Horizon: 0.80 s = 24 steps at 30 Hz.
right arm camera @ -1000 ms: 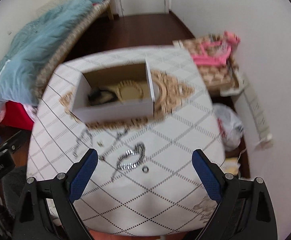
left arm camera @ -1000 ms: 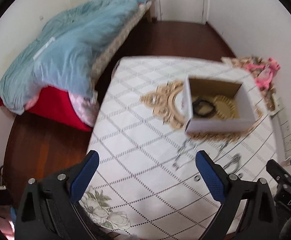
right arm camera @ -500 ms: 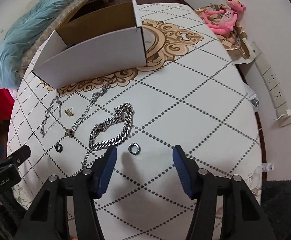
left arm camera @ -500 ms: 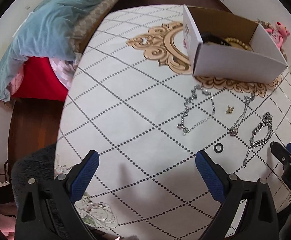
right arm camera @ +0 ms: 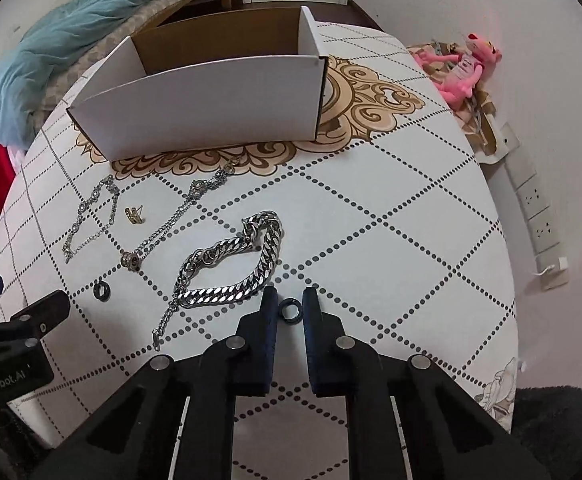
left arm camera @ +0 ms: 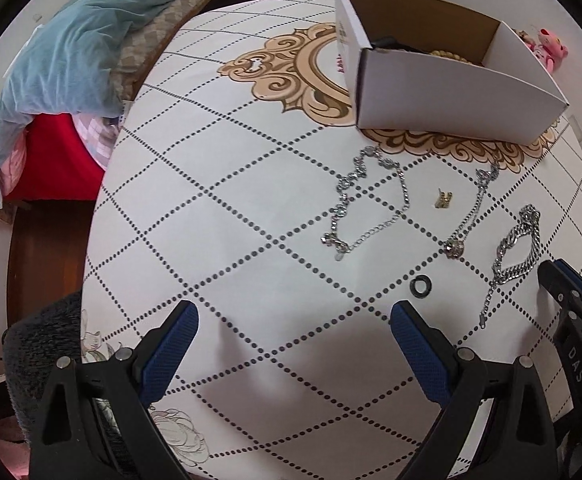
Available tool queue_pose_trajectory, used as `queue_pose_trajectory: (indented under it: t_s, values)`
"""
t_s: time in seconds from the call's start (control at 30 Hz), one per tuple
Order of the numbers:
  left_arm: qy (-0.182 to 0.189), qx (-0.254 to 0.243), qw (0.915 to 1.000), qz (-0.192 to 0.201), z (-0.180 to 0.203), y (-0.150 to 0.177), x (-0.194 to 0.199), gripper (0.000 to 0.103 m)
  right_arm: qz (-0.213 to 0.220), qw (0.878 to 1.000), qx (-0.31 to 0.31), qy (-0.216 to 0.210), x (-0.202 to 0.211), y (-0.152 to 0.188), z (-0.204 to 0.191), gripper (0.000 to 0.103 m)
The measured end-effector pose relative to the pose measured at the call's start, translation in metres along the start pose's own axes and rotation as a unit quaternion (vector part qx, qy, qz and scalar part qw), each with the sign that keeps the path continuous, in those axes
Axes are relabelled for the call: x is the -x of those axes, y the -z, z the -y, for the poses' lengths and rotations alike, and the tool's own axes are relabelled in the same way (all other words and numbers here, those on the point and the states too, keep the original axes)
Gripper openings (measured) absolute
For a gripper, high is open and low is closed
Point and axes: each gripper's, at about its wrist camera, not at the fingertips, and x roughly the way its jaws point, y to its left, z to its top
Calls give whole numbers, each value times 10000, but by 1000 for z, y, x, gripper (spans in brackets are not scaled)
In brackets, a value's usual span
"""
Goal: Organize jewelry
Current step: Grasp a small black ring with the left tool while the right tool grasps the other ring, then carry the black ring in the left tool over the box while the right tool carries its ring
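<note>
Right wrist view: right gripper (right arm camera: pixel 291 305) nearly closed around a dark ring (right arm camera: pixel 290 310) on the table (right arm camera: pixel 391 240); left gripper (left arm camera: pixel 291 324) wide open, empty

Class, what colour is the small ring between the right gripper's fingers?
Dark, near black ring; clearest in the right wrist view.

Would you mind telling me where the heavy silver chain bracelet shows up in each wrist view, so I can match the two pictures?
Left wrist view: the chain bracelet lies far right, just ahead of the right gripper's black tip.
Right wrist view: it lies centre-left, just ahead and left of the right gripper, whose fingers flank a dark ring.
Shared landmark: the white cardboard box beyond the jewelry.
</note>
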Motion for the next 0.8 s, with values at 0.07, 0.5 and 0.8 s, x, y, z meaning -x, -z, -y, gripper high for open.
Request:
queue_pose_trajectory:
  t_s: [0.07, 0.5, 0.8]
  values:
    - [55, -29, 10000, 6, 2, 1, 0, 98, 14, 10000, 22, 5, 1, 1, 0, 13]
    - [719, -343, 9968, 15, 37, 5, -2, 61, -128, 9989, -452, 0, 5, 12, 31, 13]
    - [773, -516, 9953, 275, 52, 6, 7, 21, -132, 9985, -532, 64, 2, 9, 38, 13]
